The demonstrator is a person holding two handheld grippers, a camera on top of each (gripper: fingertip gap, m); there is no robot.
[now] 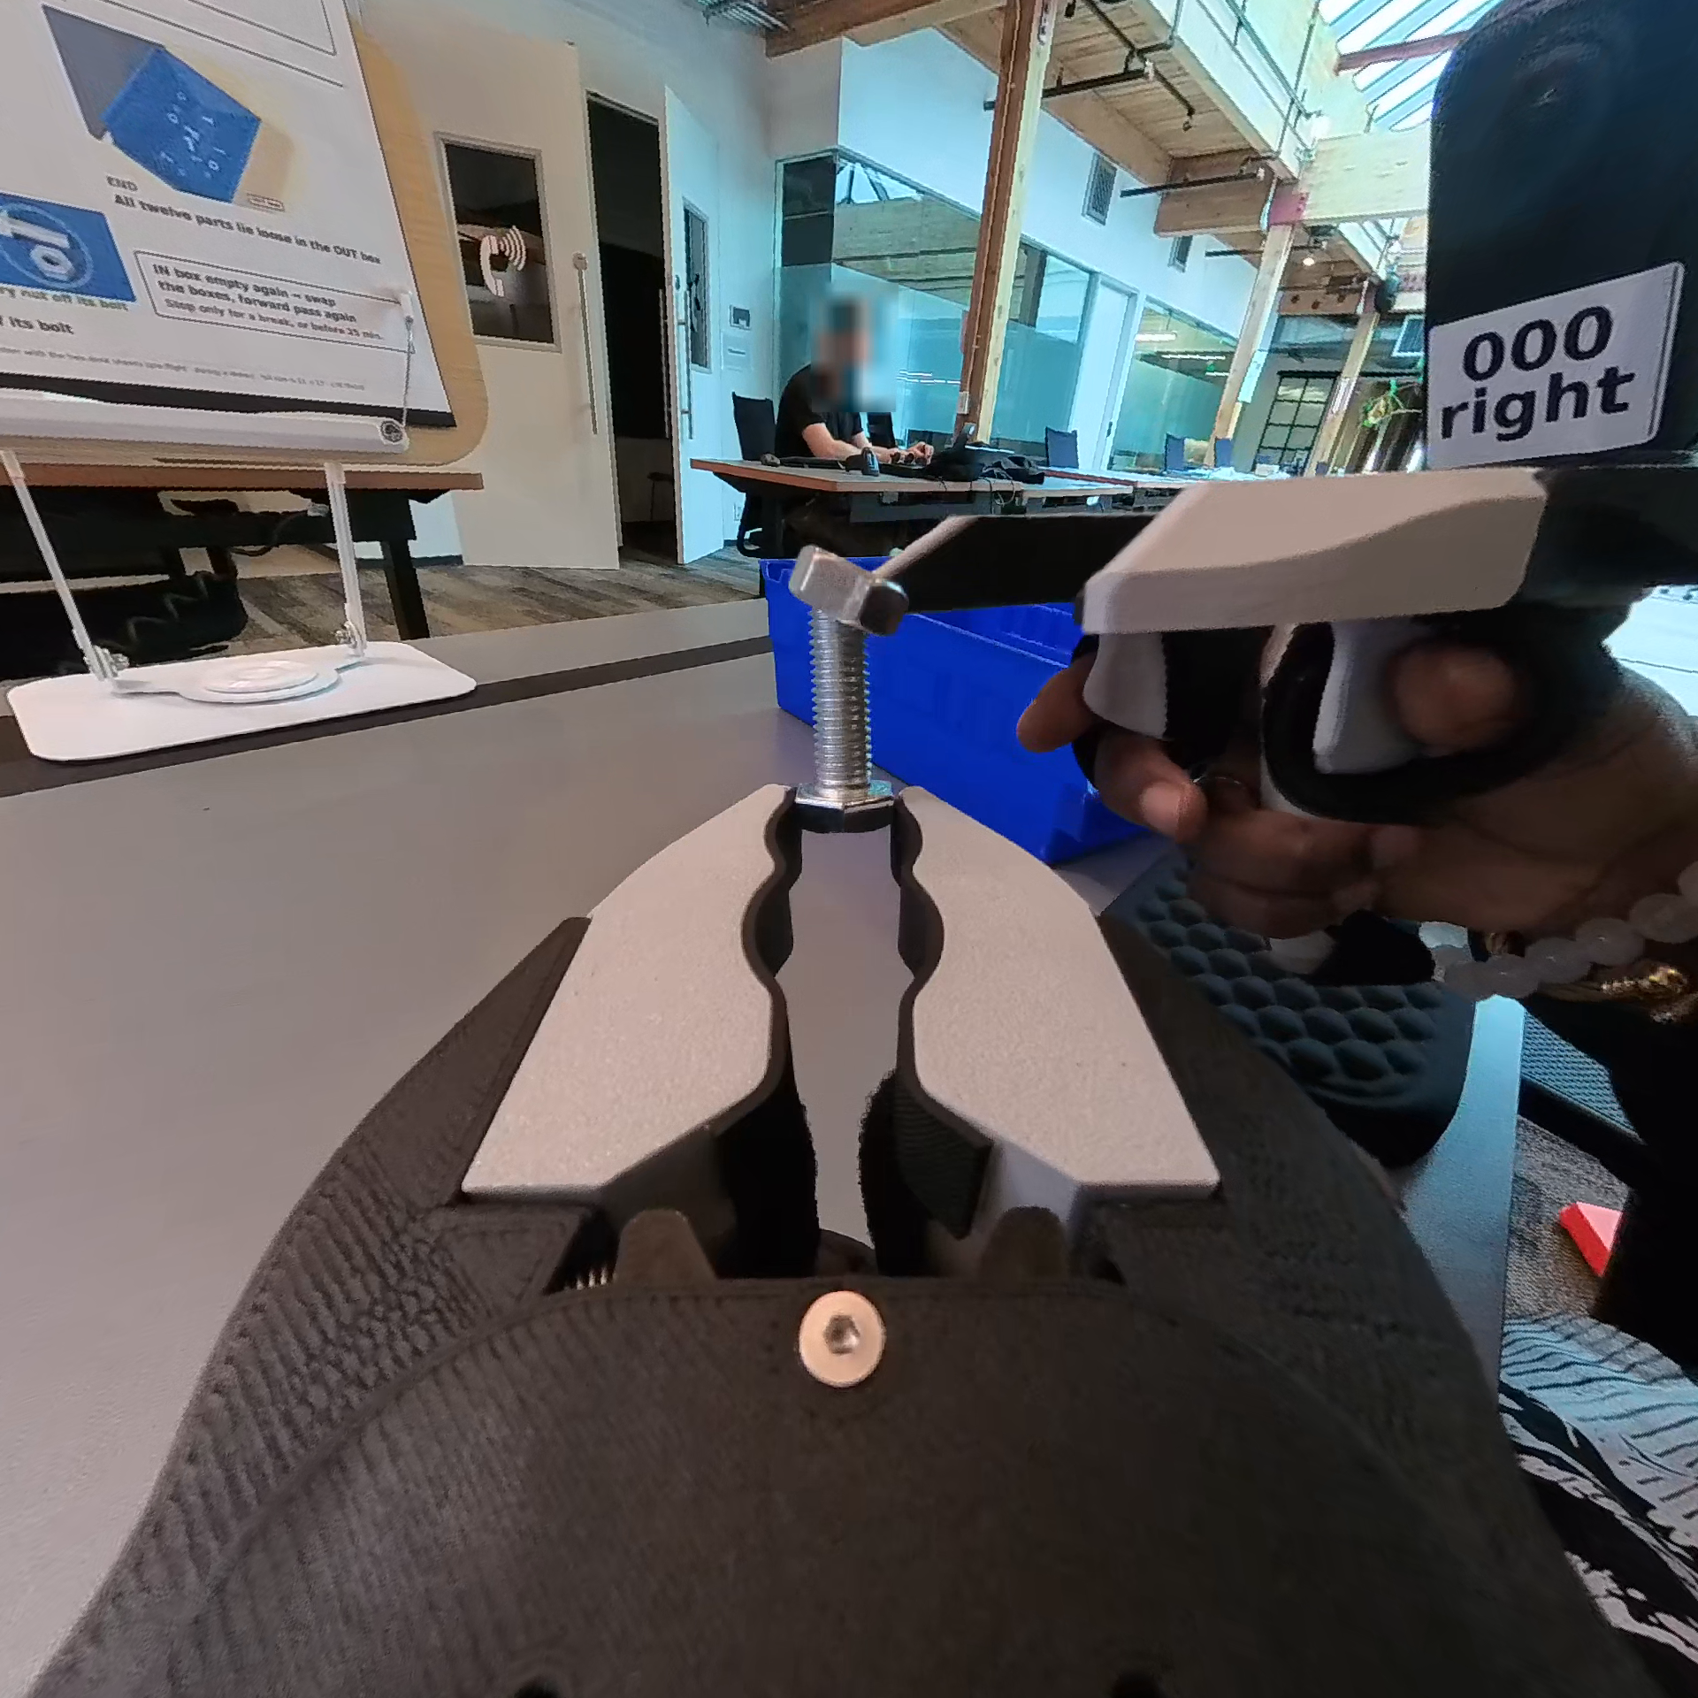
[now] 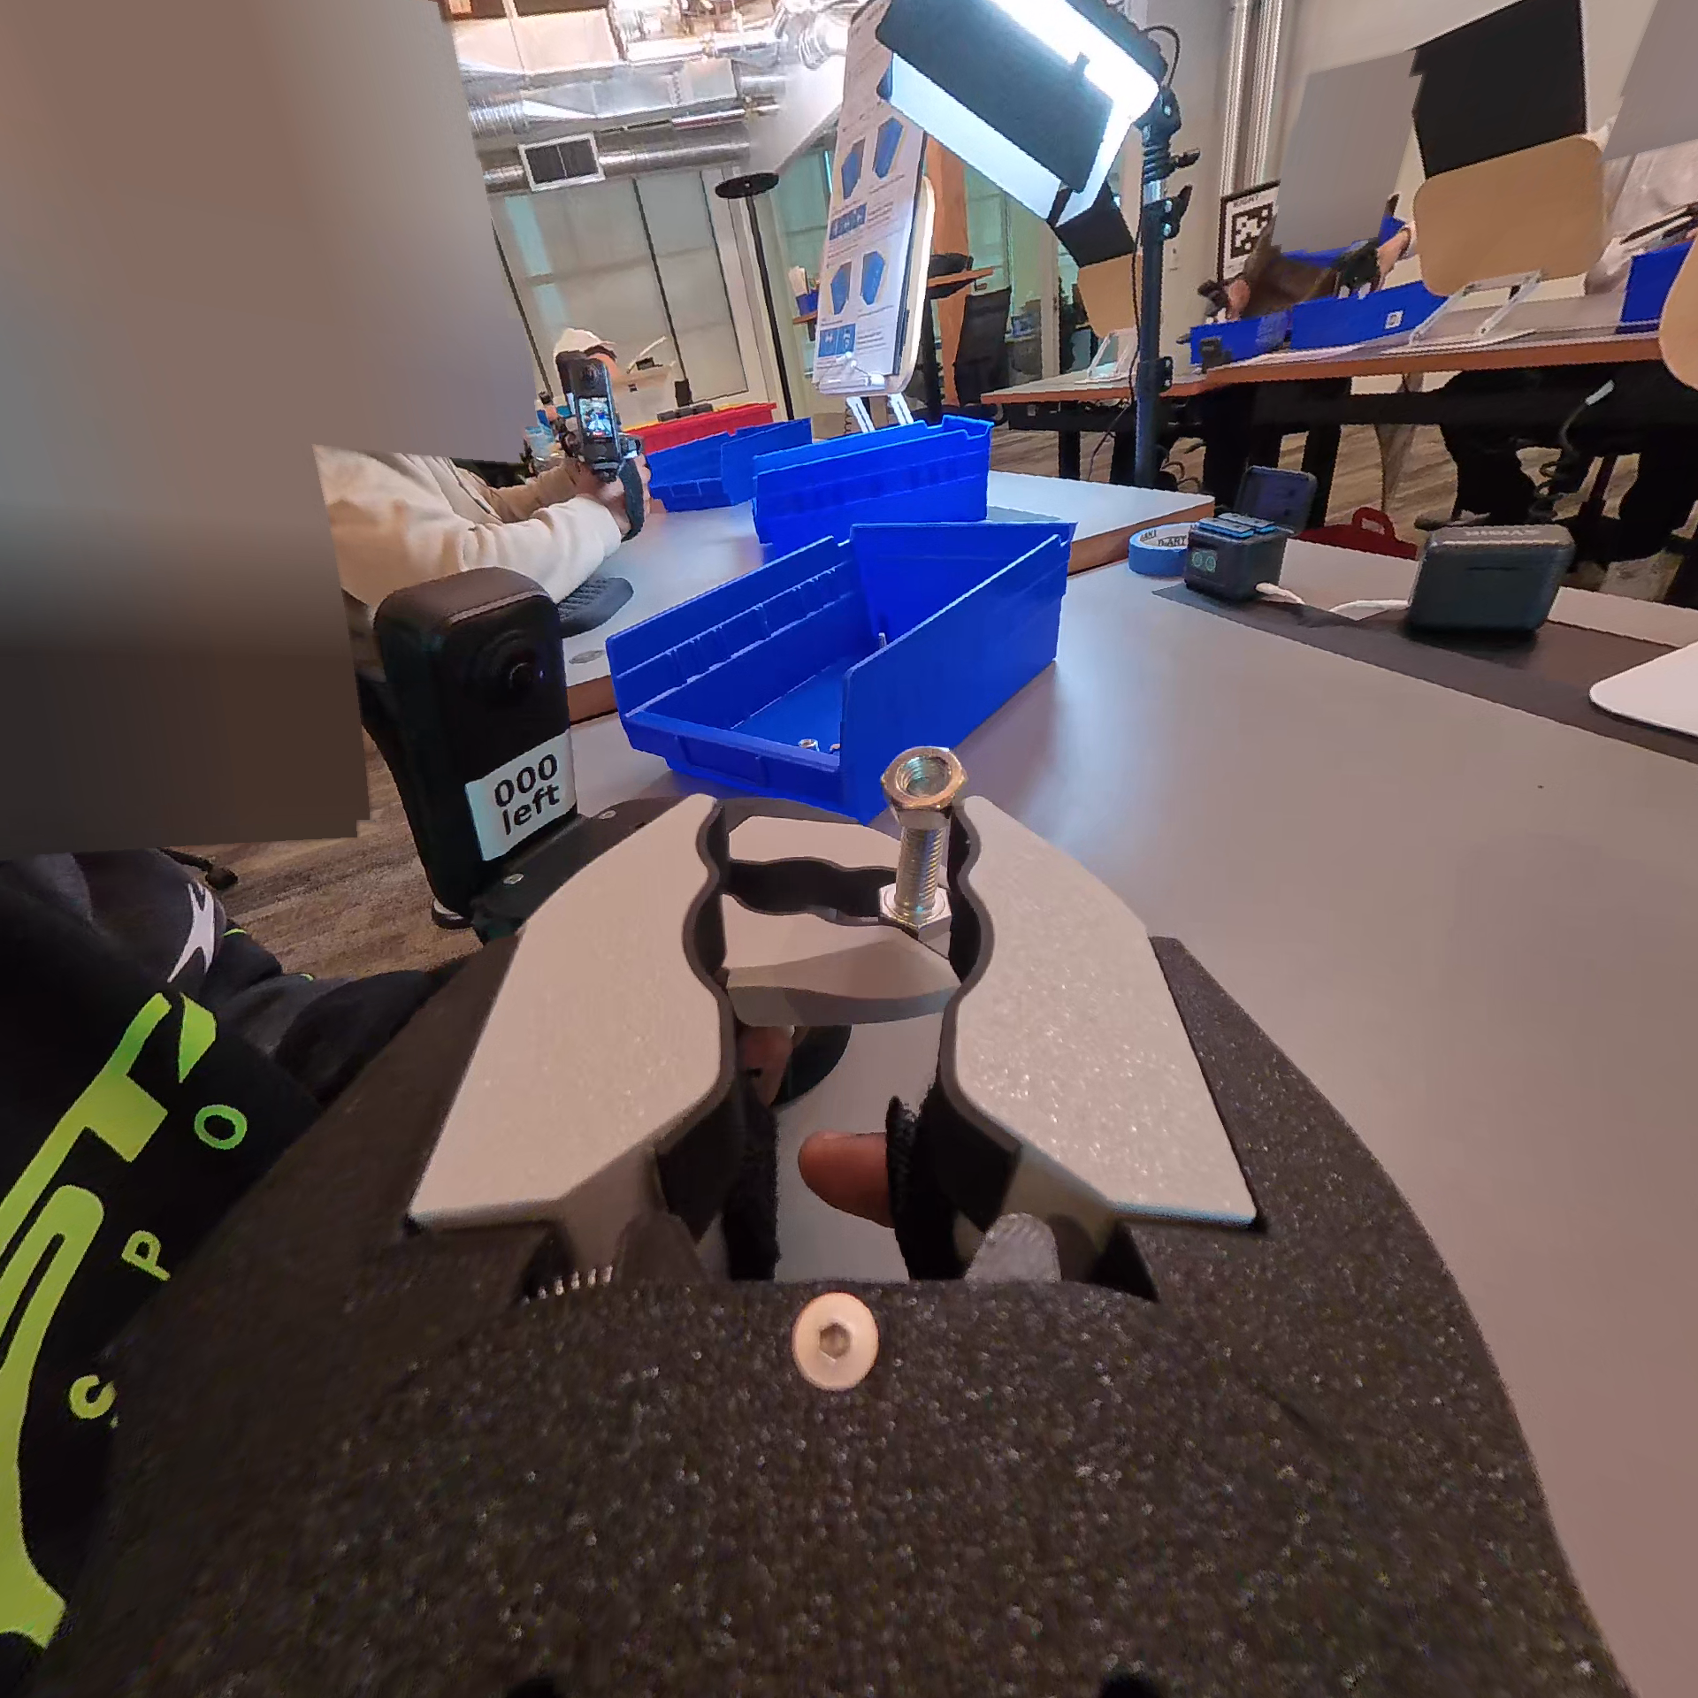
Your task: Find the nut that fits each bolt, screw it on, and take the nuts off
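Slippage threatens: my left claw (image 1: 846, 809) pinches the bolt (image 1: 841, 707) head, my right claw (image 2: 832, 818) gapes wide around its hex nut (image 2: 922, 779).

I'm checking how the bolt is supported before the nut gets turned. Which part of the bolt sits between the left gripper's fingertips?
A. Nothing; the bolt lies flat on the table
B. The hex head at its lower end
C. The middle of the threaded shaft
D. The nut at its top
B: the left gripper clamps the hex head, so the bolt stands upright with the nut on top.
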